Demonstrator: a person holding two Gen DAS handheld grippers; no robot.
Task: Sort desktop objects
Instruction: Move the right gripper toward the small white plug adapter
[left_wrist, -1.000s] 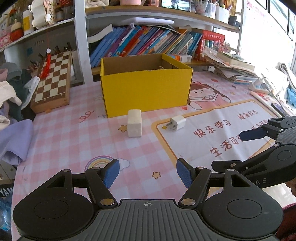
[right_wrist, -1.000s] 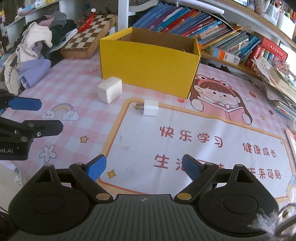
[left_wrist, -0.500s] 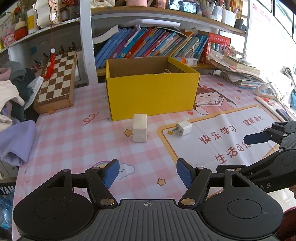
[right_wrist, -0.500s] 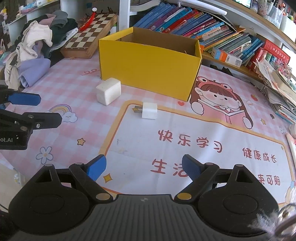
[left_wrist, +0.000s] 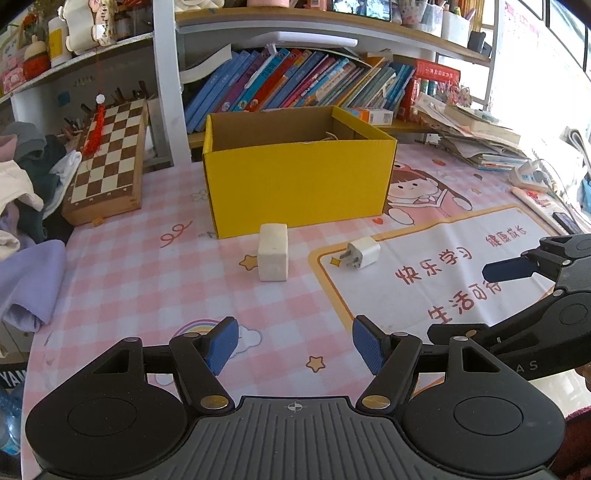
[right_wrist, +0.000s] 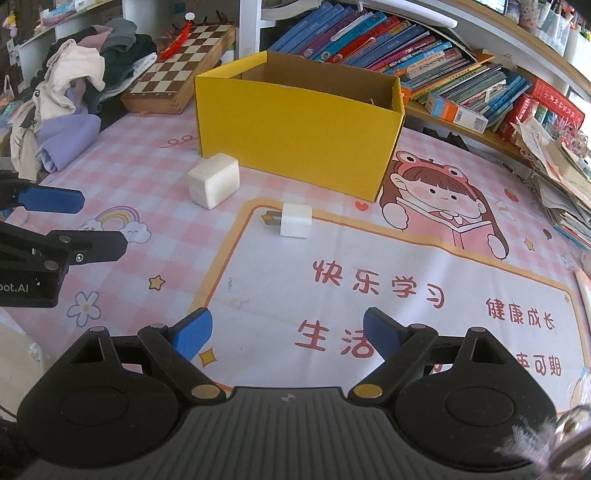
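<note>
The white block (left_wrist: 273, 252) stands on the pink checked worktop (left_wrist: 140, 273) just in front of the yellow cardboard box (left_wrist: 295, 184), near the box's left front corner, at about 12 o'clock from the left tongs (left_wrist: 291, 345). In the left wrist view its long axis runs away from the camera toward the box; in the right wrist view the same block (right_wrist: 213, 181) lies at about 11 o'clock, its long axis slanting toward 1 o'clock.

The white plug adapter (left_wrist: 362, 252) lies on its side at the upper left corner of the orange-bordered panel of the mat, apart from the block and to its right. Its metal prongs point toward the block, to about 8 o'clock in the left wrist view and to 9 o'clock in the right wrist view (right_wrist: 295, 220).

The box is open at the top; a thin pale cord shows near its far wall.

Red Chinese characters are printed on the mat (right_wrist: 388, 288), beside a cartoon girl reading a book. The body of the other tool at the left edge of the right wrist view shows "oot.AI", partly cut off.

The left tongs are spread with nothing between the blue pads. The right tongs (right_wrist: 288, 336) are spread wider and also empty, above the printed panel.

A folding chessboard (left_wrist: 110, 166) lies at 10 o'clock, with a heap of clothes (right_wrist: 74, 96) beside it and a row of leaning books (left_wrist: 295, 81) on the shelf behind the box.
</note>
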